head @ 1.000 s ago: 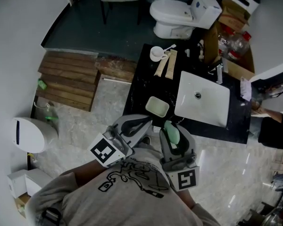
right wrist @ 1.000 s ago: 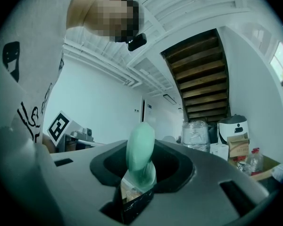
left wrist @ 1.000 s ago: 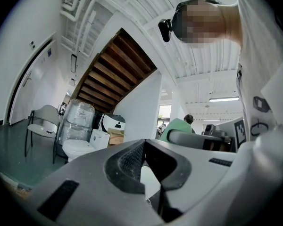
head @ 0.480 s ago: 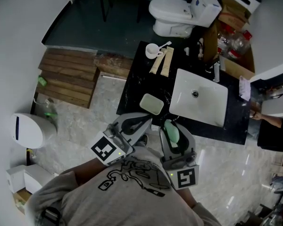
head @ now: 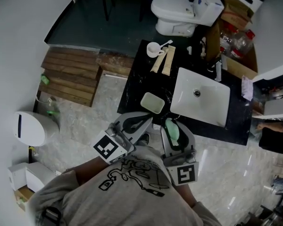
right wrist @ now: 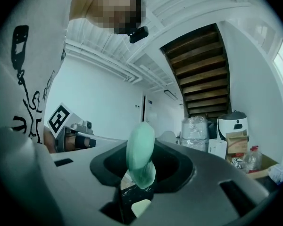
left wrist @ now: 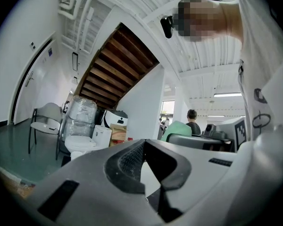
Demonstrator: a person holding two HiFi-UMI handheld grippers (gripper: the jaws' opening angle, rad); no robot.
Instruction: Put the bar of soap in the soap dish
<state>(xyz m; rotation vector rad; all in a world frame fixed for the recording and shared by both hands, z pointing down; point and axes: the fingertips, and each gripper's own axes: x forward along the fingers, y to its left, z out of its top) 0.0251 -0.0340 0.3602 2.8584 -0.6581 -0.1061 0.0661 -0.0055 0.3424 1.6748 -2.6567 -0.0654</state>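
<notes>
A pale green bar of soap (head: 172,132) stands on edge between the jaws of my right gripper (head: 172,132), which is shut on it. In the right gripper view the soap (right wrist: 140,150) sticks up above the jaws. The soap dish (head: 152,102), a pale green rounded rectangle, lies on the black counter (head: 137,81) just beyond both gripper tips, to the left of the sink. My left gripper (head: 137,123) is held beside the right one near the counter's front edge. Its jaws (left wrist: 144,142) meet at the tips with nothing between them.
A white basin (head: 200,97) with a tap (head: 219,70) fills the counter's right part. A white cup (head: 153,49) and two wooden pieces (head: 163,62) lie at its far end. Beyond stand a toilet (head: 177,11), boxes (head: 236,13) and a wooden pallet (head: 70,76) on the floor.
The whole view has shifted slightly, and the counter and dish now sit a little further left and up. Both grippers keep their pose, and the soap stays gripped.
</notes>
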